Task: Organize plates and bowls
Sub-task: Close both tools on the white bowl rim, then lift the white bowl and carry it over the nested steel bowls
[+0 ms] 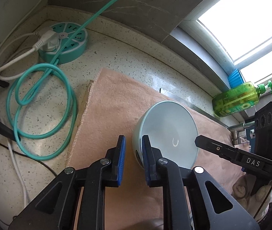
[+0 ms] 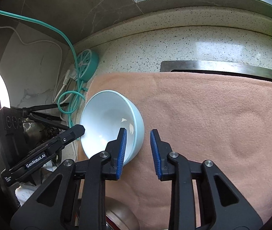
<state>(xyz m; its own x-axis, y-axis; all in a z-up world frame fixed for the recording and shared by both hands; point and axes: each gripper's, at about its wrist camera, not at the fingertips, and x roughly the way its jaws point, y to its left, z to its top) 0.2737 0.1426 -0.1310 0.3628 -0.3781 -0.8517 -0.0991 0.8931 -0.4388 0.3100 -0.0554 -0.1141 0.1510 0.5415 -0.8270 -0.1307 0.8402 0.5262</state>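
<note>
A pale blue bowl (image 1: 167, 132) stands upright on a pink towel (image 1: 113, 107). It also shows in the right wrist view (image 2: 109, 122). My left gripper (image 1: 133, 143) is open, its jaws astride the bowl's near left rim, one finger inside and one outside. My right gripper (image 2: 138, 140) is open, its jaws astride the bowl's right rim. In the left wrist view one right gripper finger (image 1: 212, 146) reaches over the bowl's right rim. In the right wrist view a left gripper finger (image 2: 69, 135) reaches the bowl's left rim.
A teal round power strip (image 1: 65, 42) with a white plug and coiled teal cable (image 1: 40, 107) lies on the speckled counter to the left. A green soap bottle (image 1: 235, 98) stands by the window. A steel sink edge (image 2: 212, 66) runs behind the towel. A metal lid (image 2: 120, 214) shows low down.
</note>
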